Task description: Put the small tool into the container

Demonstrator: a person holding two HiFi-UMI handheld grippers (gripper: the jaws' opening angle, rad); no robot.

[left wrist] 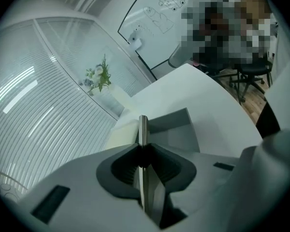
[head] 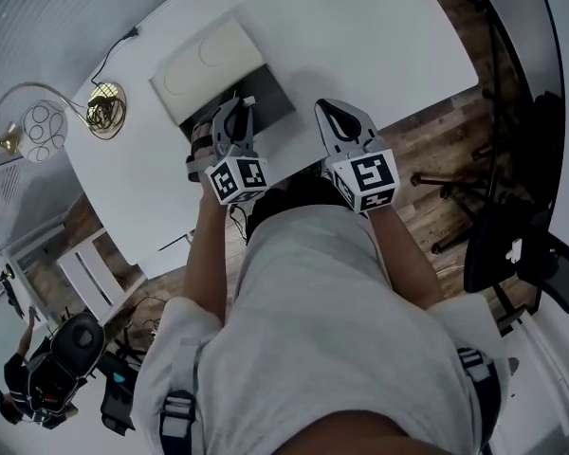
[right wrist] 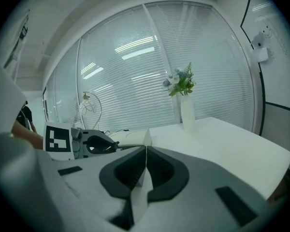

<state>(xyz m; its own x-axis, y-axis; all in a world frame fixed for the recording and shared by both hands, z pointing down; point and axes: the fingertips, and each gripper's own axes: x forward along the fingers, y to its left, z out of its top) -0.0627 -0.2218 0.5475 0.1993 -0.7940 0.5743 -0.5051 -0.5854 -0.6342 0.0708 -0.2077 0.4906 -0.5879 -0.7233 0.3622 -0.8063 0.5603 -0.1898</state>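
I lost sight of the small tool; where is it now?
In the left gripper view, the tool is a thin metal strip clamped between the left gripper jaws, its tip pointing toward the grey container on the table.

The head view looks steeply down from above the person's chest, well apart from the container (head: 223,79) on the counter (head: 379,27). It takes in the left hand-held gripper (head: 235,112) just before the container and the right hand-held gripper (head: 334,112) to the container's right. The left gripper view faces the container from near, low over its open top. The right gripper view looks level across the counter from beside the container, showing its pale lid (right wrist: 129,138). All three views share the container and the counter around it.
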